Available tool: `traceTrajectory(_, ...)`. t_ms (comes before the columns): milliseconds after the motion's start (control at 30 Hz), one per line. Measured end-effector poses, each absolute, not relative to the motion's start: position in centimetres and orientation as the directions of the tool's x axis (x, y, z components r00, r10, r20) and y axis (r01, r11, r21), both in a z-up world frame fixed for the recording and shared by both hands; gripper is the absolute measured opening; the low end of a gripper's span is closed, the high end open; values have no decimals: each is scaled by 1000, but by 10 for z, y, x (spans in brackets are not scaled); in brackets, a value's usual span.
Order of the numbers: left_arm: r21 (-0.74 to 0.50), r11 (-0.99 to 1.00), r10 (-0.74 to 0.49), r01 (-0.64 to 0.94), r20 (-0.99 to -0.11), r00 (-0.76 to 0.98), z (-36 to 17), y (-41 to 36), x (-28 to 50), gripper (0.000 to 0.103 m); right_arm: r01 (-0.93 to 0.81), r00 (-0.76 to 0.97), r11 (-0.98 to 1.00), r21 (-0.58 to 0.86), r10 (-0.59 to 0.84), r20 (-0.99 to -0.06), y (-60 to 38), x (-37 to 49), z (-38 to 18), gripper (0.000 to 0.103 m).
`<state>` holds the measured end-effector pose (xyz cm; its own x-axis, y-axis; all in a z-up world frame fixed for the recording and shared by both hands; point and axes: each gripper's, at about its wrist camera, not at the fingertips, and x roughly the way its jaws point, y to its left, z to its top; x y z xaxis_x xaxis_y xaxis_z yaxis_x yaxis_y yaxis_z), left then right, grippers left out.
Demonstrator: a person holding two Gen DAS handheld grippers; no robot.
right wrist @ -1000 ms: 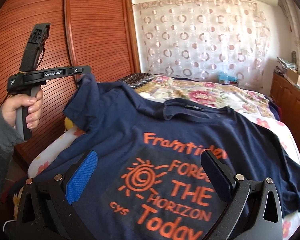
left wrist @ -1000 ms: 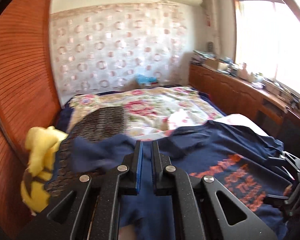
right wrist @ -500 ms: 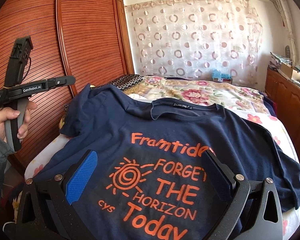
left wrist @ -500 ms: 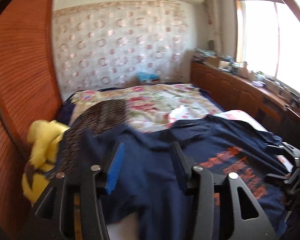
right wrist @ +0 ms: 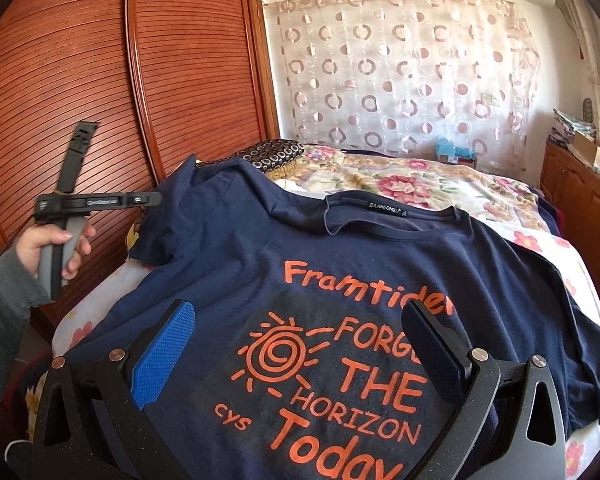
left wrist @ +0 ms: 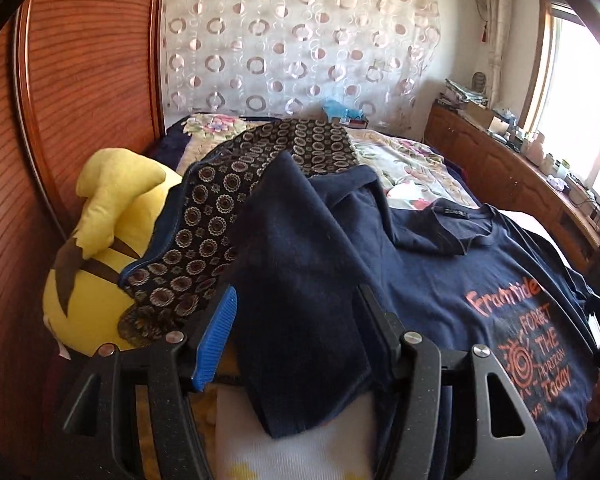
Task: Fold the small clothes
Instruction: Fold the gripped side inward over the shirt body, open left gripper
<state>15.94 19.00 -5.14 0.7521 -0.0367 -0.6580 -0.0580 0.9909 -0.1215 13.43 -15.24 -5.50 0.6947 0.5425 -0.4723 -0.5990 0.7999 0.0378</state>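
Navy cotton T-shirt with orange print [right wrist: 340, 280] lies face up, spread on my floral-quilted bed [right wrist: 440, 184]. Step: flattening before the first fold. My left gripper [left wrist: 296, 328] is opening, sleeve [left wrist: 300, 280] lying loose between the jaws, unpinched. My right gripper [right wrist: 296, 344] hovers released, nothing grasped. Next: regrip the sleeve edge and carry it inward.

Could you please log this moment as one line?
navy T-shirt flat, unfolded | left gripper jaws opening, sleeve between | right gripper open

Counts on the bed
One navy cotton T-shirt [right wrist: 340, 264] with orange print, one yellow plush toy [left wrist: 100, 248] far left, two black grippers.
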Motion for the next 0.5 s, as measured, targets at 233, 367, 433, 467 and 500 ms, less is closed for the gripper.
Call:
traceTrajectory(233, -131, 991, -59, -37, -658, 751, -59, 192, 164, 27, -590, 698, 806, 41, 535, -477, -160, 133, -59, 103)
traceTrajectory(367, -81, 996, -27, -33, -642, 767, -52, 185, 158, 3, -587, 696, 808, 48, 535, -479, -158, 132, -60, 103)
traceTrajectory(433, -62, 998, -25, -17, -617, 787, -43, 180, 153, 3, -590, 695, 806, 48, 537, -478, -157, 132, -60, 103)
traceTrajectory(467, -54, 999, -26, -9, -609, 792, -39, 177, 152, 3, -590, 695, 806, 47, 537, -479, -156, 132, -59, 103)
traceTrajectory(500, -48, 999, -31, 3, -605, 795, -35, 173, 152, 3, -591, 694, 805, 46, 537, -479, -156, 131, -60, 103)
